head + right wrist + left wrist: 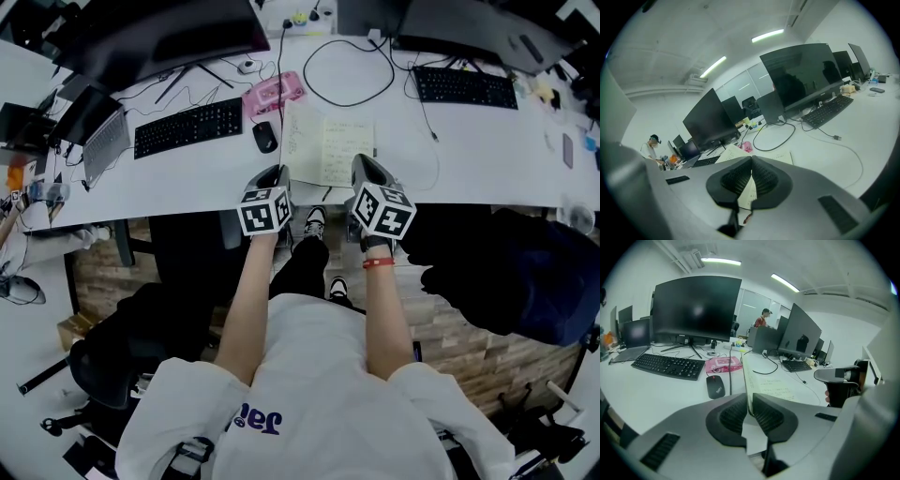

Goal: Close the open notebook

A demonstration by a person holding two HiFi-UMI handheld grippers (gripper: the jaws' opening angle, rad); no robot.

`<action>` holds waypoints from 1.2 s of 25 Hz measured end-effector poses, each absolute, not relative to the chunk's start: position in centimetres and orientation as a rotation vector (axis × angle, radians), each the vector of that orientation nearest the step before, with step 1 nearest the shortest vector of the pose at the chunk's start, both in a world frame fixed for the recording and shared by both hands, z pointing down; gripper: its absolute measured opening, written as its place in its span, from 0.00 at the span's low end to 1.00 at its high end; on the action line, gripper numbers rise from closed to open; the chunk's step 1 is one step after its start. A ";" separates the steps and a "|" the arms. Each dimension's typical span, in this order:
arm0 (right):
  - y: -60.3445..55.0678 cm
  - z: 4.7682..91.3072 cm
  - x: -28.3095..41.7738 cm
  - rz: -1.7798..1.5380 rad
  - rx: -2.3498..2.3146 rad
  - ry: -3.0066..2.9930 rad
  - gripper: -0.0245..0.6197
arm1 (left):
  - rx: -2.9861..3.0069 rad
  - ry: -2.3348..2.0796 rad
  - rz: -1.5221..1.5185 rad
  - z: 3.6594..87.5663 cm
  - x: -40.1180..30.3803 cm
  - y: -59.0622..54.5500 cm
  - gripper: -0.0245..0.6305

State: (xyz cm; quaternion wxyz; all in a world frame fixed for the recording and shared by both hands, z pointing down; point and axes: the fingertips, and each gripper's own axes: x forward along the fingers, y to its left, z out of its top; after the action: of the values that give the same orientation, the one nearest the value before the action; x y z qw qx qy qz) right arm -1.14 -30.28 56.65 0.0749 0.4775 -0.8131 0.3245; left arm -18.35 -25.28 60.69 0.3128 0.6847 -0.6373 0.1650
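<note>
1. A white desk (487, 141) runs across the head view, with two dark monitors on it, one at the left (159, 33) and one at the right (478, 28).
2. A black keyboard (187, 127) lies in front of the left monitor and a second keyboard (464, 86) in front of the right one. A black cable (349, 70) loops on the desk between them.
3. The notebook (328, 145) lies open near the desk's front edge, between the two keyboards and just ahead of both grippers. Its right page lies flat, with handwriting on it (too small to read).
4. The left gripper (751, 411) is clamped on the notebook's left leaf (746, 376). In the left gripper view that leaf stands nearly on edge between the ribbed pads, lifted off the desk.
5. The right gripper (751, 171) has its jaws closed tip to tip with nothing between them. It is at the notebook's near right corner, and the page shows behind the pads.
6. A pink soft pack (273, 93) lies just behind the notebook's left corner (its contents cannot be seen).
7. A black mouse (265, 137) sits just left of the notebook, between the pack and the left gripper.
</note>
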 end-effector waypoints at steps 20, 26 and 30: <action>-28.8 56.1 0.4 0.983 1.449 -2.452 0.06 | 1.873 -1.658 0.375 58.8 -15.3 -25.4 0.10; -28.6 55.6 1.2 0.972 1.472 -2.451 0.06 | 1.907 -1.650 0.385 58.3 -14.1 -25.5 0.10; -28.6 55.6 1.9 0.980 1.482 -2.464 0.06 | 1.923 -1.664 0.395 58.2 -13.4 -25.6 0.10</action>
State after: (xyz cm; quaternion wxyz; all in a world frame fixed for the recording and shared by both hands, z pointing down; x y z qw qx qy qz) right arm 1.91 -28.58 55.62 0.0520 0.4874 -0.8100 0.3221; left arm -13.38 -25.60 58.22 0.2804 0.7173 -0.6206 0.1472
